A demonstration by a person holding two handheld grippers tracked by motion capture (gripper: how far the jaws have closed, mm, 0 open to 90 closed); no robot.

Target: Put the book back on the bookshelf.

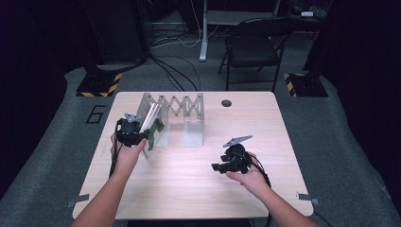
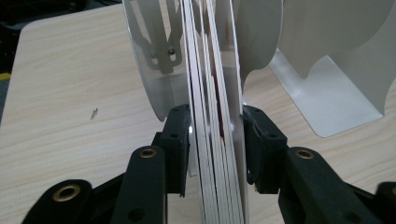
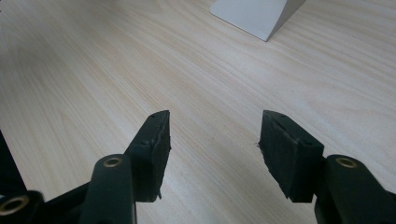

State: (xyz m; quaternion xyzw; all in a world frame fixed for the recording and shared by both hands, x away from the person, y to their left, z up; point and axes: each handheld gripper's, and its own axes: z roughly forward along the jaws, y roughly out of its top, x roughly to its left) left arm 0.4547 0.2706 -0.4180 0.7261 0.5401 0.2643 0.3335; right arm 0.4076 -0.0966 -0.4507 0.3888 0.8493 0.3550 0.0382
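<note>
- The left hand-held gripper is closed on a thin stack of white flat books or booklets, with one black jaw pressing on each side of the stack.
- In the left gripper view the stack stands upright on its edge and runs away from the camera, into the first slot of a white metal expanding book rack.
- A curved white divider plate of the rack stands just beside the stack on one side, and another curved plate is just beside it on the other side.
- In the high view the left hand-held gripper is at the left end of the rack, and the stack leans a little there; a green and dark cover shows on its side.
- The rack stands on the far half of a light wooden desk, with its scissor-shaped back towards the far edge.
- The right hand-held gripper has its jaws wide apart and holds nothing; under it there is the bare wood of the desk.
- In the high view the right hand-held gripper is over the near right part of the desk, well apart from the rack.
- A black folding chair stands on the floor behind the desk.
</note>
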